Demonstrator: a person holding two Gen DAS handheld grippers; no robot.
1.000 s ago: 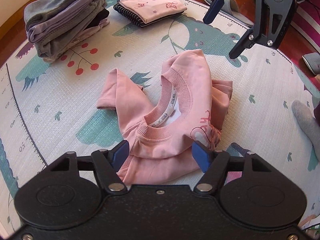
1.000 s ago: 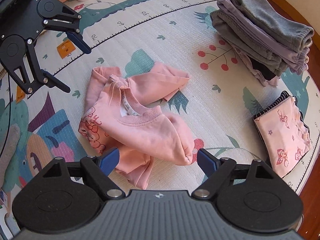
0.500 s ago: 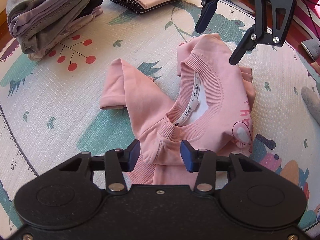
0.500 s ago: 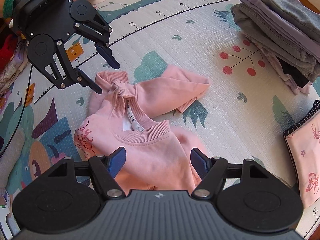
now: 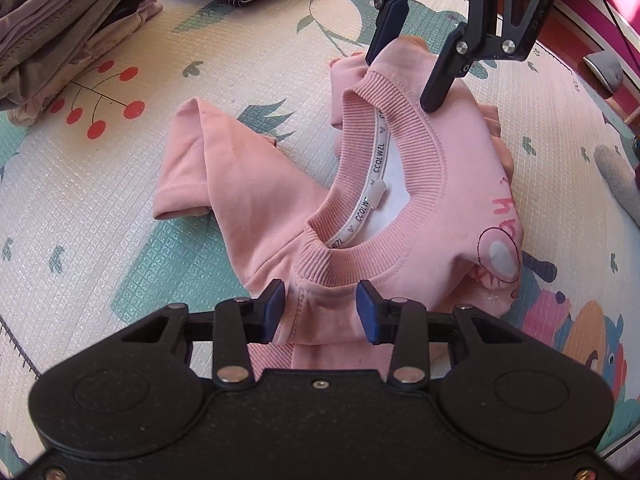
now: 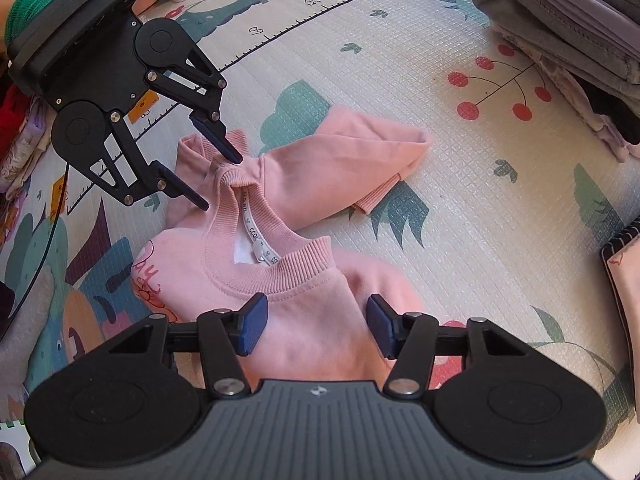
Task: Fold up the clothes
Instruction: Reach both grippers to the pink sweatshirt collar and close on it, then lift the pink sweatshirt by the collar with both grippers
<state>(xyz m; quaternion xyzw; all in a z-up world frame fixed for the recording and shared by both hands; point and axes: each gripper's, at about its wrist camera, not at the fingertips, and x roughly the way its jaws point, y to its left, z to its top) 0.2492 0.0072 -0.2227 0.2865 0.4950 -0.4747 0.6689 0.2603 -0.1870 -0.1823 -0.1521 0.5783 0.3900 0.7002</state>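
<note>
Lying crumpled on the play mat (image 5: 80,208), the pink sweatshirt (image 5: 432,208) now sits between both grippers' spread jaws, left gripper (image 5: 320,310) and right gripper (image 6: 314,322) having closed in; only the right view shows a green sleeve (image 6: 24,10).

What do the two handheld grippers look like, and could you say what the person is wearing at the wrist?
Both grippers are matte black linkages with silver rivets, round side housings and dark blue pads. The right gripper has a ribbed grey top plate; the left gripper has a speckled black one. A green cuff shows behind the left one.
</note>
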